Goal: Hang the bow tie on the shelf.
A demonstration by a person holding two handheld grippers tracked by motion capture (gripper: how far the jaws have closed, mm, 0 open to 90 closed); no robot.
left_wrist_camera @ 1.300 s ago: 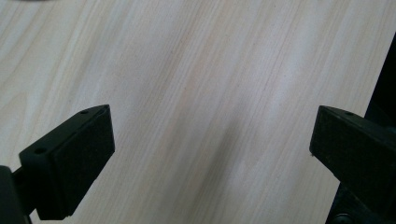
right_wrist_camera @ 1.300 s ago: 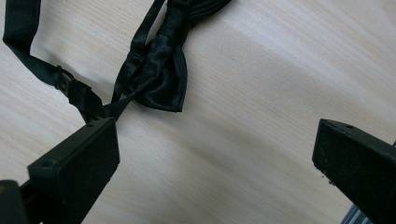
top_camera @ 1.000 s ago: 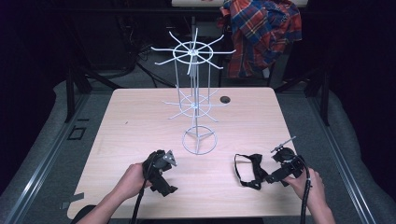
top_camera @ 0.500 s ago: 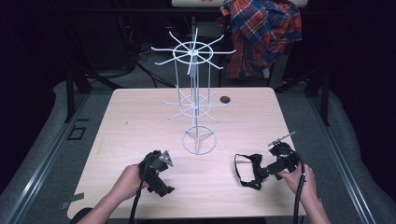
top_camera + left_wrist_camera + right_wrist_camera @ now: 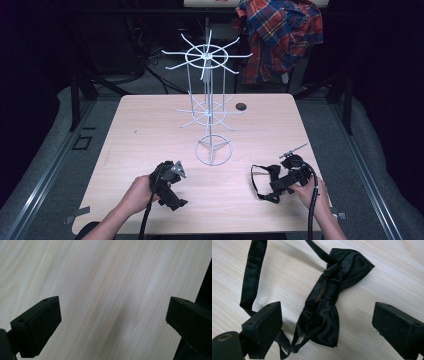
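A black bow tie (image 5: pixel 332 297) lies flat on the pale wood desk (image 5: pixel 150 125), near its front right corner, with its thin strap (image 5: pixel 253 272) looped out to one side. In the right gripper view the right tool (image 5: pixel 327 327) points down at it with both jaws spread wide and released; the tie's lower lobe sits between them, touching neither pad. In the high view the right tool (image 5: pixel 280 182) rests in the person's right hand (image 5: pixel 312 192) just beside the tie (image 5: pixel 265 182).

The left tool (image 5: pixel 112 322) is also released, its jaws far apart over bare wood close to the desk's edge. From above, the left tool (image 5: pixel 170 182) sits in the left hand (image 5: pixel 137 192) near the front left, well apart from the tie.

A white wire rack (image 5: pixel 210 105) stands upright mid-desk. A plaid shirt (image 5: pixel 282 35) hangs behind the desk.
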